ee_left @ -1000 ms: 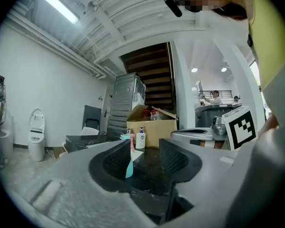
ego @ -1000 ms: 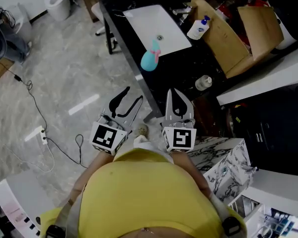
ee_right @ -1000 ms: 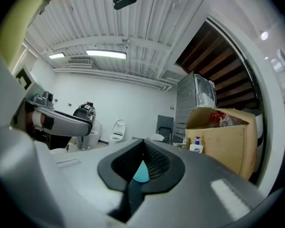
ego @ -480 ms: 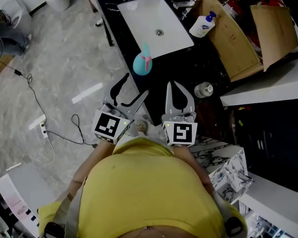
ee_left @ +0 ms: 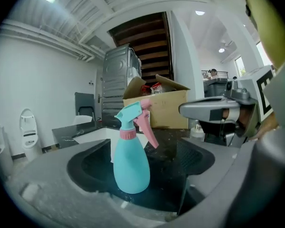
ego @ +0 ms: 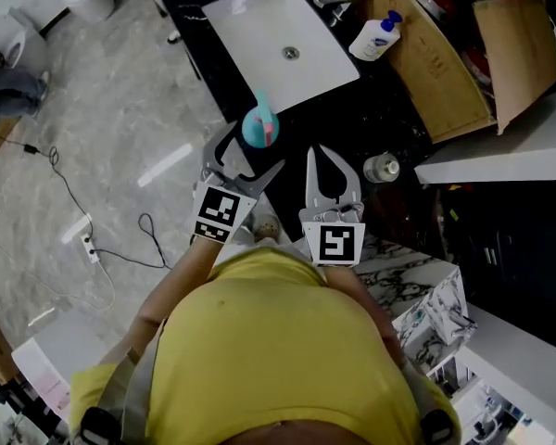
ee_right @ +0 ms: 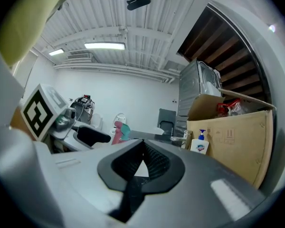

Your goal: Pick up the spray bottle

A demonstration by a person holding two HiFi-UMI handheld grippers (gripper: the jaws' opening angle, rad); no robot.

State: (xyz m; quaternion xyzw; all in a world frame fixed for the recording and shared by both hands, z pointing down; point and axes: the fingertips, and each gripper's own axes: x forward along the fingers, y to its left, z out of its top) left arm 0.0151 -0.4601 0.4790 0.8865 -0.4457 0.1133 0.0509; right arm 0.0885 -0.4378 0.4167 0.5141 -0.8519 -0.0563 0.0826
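**Spray bottle stands between the left tool's spread jaws**

The left tool (ego: pixel 253 151) reaches over the near edge of the black desk (ego: pixel 352 109) with its jaws wide apart. The spray bottle (ego: pixel 258 126), teal with a pink collar and trigger, stands upright on the desk between them. In the left gripper view the bottle fills the middle of the opening, its trigger pointing toward 3 o'clock. Dark gaps show on both sides of its body, so neither jaw appears to press on it.

The right tool (ego: pixel 317 156) hovers just beside the left one, at its 3 o'clock in the head view. Its jaws are closed tip to tip and hold nothing; the right gripper view shows only a small triangular gap behind the tips.

A white basin (ego: pixel 278 40) is set into the desk at 12 to 1 o'clock from the bottle, close to it. A white pump bottle (ego: pixel 375 37) with a blue top stands at 2 o'clock from the spray bottle, against an open cardboard box (ego: pixel 435 72) that lies at 3 o'clock from the basin. A small capped jar (ego: pixel 382 168) sits on the desk at 3 o'clock from the right tool's tips. The person's yellow shirt (ego: pixel 269 350) fills the head view at 6 o'clock.
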